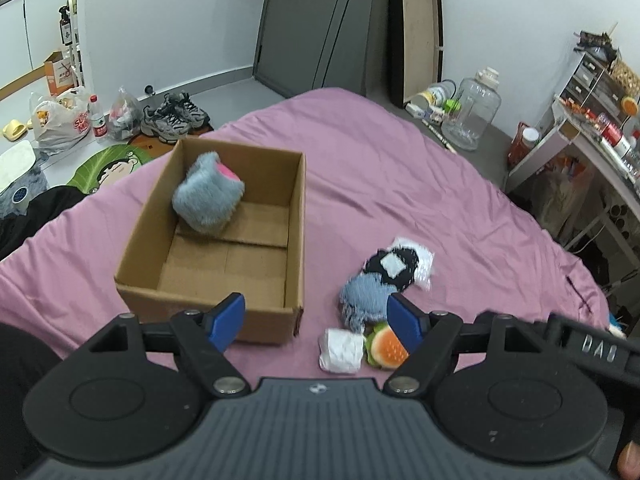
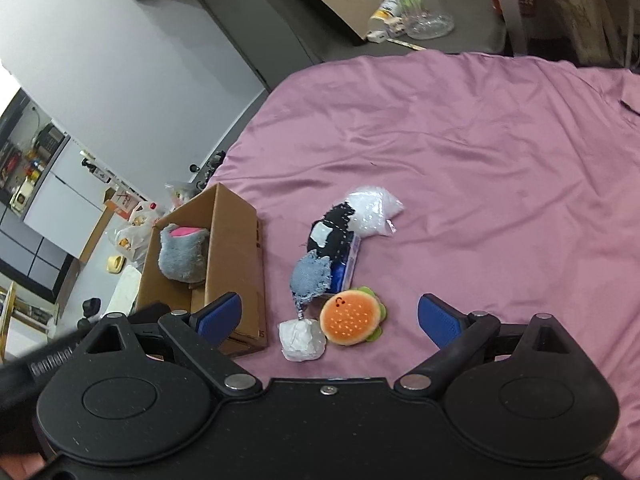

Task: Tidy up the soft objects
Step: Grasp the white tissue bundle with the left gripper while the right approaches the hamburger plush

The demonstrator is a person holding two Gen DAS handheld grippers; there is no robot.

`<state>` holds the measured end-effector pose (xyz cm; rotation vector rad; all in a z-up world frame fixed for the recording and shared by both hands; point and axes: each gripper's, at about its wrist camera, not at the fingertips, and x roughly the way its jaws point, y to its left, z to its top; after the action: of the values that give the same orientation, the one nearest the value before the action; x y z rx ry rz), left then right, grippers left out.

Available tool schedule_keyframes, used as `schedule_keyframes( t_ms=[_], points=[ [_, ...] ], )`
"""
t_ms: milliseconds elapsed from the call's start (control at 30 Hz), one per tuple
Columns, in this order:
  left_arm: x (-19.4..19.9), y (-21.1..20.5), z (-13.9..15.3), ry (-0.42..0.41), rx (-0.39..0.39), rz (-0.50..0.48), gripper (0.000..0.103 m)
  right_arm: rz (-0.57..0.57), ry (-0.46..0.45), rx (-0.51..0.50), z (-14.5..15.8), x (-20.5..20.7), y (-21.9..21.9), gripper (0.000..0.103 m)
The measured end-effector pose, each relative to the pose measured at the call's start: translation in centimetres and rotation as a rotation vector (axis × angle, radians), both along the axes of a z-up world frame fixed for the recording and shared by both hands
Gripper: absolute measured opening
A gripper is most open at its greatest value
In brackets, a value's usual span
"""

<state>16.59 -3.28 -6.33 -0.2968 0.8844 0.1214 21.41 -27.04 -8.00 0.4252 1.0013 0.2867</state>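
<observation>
An open cardboard box sits on the pink bed and holds a grey furry toy with a pink patch. To its right lie a hamburger plush, a white wad, a denim scrap, a black patch with a white square and a clear bag. My left gripper is open and empty, above the box's near right corner. My right gripper is open and empty, hovering over the hamburger plush.
The pink bedsheet spreads far and right of the pile. On the floor beyond are shoes, plastic bags, a clear water jug and a cluttered shelf at right.
</observation>
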Motion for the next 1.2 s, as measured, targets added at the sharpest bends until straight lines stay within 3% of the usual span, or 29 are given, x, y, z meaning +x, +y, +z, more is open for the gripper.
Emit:
schedule_keyframes(
  t_ms=[167,400,667,1200],
  points=[
    [-0.4,-1.0,-1.4,0.035,-0.012,0.035,0.073,-0.012,0.038,0.027,-1.1,0.2,-0.7,0.092],
    [-0.5,-2.9,-3.2,0.059,-0.014,0.044,0.067,-0.002,0.082,0.064,-2.4,0.5,-1.1,0.08],
    [-0.2,-4.3,-5.3,0.077,-0.017,0.085,0.063,-0.002,0.102,0.089,-3.1,0.9,-1.5,0.077],
    [1.8,-5.6,-9.6,0.114,-0.046,0.142,0.042,0.035,0.189,0.089,-6.6,3.2,-0.8,0.063]
  ],
)
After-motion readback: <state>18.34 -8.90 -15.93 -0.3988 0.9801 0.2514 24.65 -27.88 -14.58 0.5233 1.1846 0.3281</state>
